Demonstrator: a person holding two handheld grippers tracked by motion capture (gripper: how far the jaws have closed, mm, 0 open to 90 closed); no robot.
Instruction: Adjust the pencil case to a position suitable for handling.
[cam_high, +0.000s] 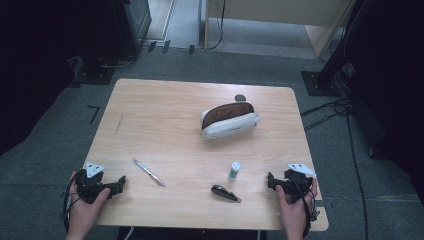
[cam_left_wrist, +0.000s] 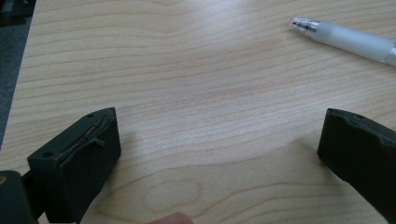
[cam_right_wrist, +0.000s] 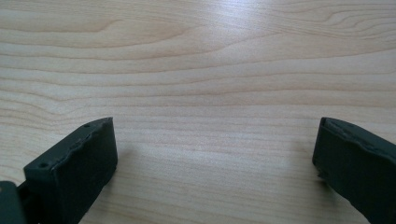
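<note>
Both grippers rested near the front edge of the pale wooden table, jaws spread wide with nothing between them. The slim translucent white pen lay just ahead and to the inside of the left gripper; the small white tube with a green label and a dark oblong object lay inward of the right gripper. Beyond them sat the open white pencil pouch with a brown lining. A good pick probably meant squaring the left jaws across the pen's barrel, low to the wood

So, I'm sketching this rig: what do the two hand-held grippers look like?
Both are black. The left gripper and right gripper each carry a grey three-cornered plate on top and trail thin black cables. Their jaws are blocky black slabs. No sleeves show.
</note>
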